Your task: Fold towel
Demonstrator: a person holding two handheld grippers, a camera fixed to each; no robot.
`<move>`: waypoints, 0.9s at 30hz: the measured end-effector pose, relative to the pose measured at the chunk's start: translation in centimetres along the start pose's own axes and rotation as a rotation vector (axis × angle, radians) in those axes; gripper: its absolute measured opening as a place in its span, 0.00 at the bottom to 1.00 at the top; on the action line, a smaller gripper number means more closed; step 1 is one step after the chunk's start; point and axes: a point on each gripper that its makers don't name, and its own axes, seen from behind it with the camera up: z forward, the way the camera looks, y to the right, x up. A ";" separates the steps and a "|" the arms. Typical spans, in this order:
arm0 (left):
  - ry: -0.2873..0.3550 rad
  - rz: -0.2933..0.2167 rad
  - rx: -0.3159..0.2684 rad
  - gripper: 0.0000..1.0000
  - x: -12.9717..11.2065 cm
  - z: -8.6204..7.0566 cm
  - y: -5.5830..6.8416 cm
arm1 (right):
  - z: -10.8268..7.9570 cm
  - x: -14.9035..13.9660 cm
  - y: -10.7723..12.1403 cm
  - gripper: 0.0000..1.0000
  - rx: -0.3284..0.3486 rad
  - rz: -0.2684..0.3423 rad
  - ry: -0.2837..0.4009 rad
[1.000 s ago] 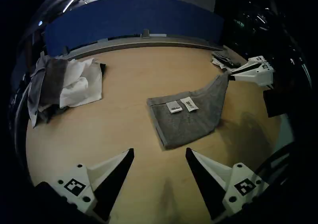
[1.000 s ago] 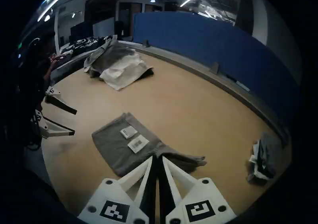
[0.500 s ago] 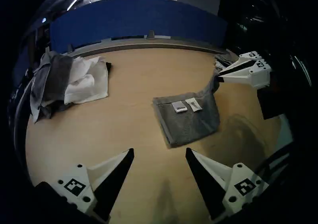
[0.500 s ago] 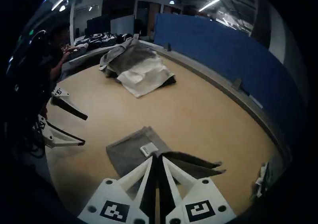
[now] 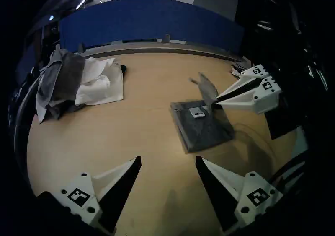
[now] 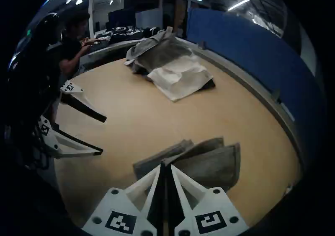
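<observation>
Here, we see the grey towel [image 5: 203,129] lying folded on the wooden tabletop [image 5: 125,123], at about 1 o'clock ahead of the left hand-held gripper [image 5: 167,160]. That gripper is held over the near edge of the tabletop, its fingers spread wide with nothing between them. The right hand-held gripper [image 5: 214,103] reaches in from 2 o'clock. Its fingers are pressed together on one corner of the towel, lifting that corner above the rest of the cloth. In the right gripper view we find the two fingers closed at the towel's raised edge, the cloth draping away toward 1 o'clock. A heap of grey and white cloths [image 5: 79,79] sits at 10 o'clock, near a blue partition [image 5: 146,22].
</observation>
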 end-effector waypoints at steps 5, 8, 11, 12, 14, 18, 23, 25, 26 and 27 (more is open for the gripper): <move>0.004 -0.008 0.005 0.97 -0.2 -0.2 -0.6 | 1.6 -1.2 -2.0 0.02 0.038 -0.013 -0.036; 0.006 -0.014 0.006 0.97 -0.3 -0.3 -0.9 | 2.6 -1.7 -2.8 0.02 0.051 -0.010 -0.052; 0.007 -0.020 0.007 0.97 -0.4 -0.2 -1.1 | 3.4 -2.2 -3.3 0.02 0.062 0.000 -0.065; 0.008 -0.021 0.007 0.97 -0.4 -0.2 -1.1 | 3.7 -2.3 -3.4 0.02 0.065 0.003 -0.069; 0.009 -0.022 0.007 0.97 -0.4 -0.1 -1.2 | 4.1 -2.5 -3.6 0.02 0.068 0.007 -0.073; 0.010 -0.022 0.004 0.97 -0.4 0.0 -1.1 | 4.6 -2.9 -4.1 0.03 0.085 0.010 -0.079; 0.010 -0.022 -0.001 0.97 -0.3 0.1 -1.0 | 4.6 -3.3 -4.6 0.05 0.108 0.015 -0.078; 0.009 -0.020 -0.001 0.97 -0.3 0.2 -1.0 | 4.5 -3.3 -5.0 0.12 0.124 0.021 -0.074; 0.008 -0.019 -0.001 0.97 -0.3 0.2 -1.0 | 4.4 -3.3 -5.1 0.18 0.133 0.025 -0.071; 0.008 -0.019 0.000 0.97 -0.3 0.2 -1.0 | 4.4 -3.2 -5.4 0.27 0.143 0.029 -0.068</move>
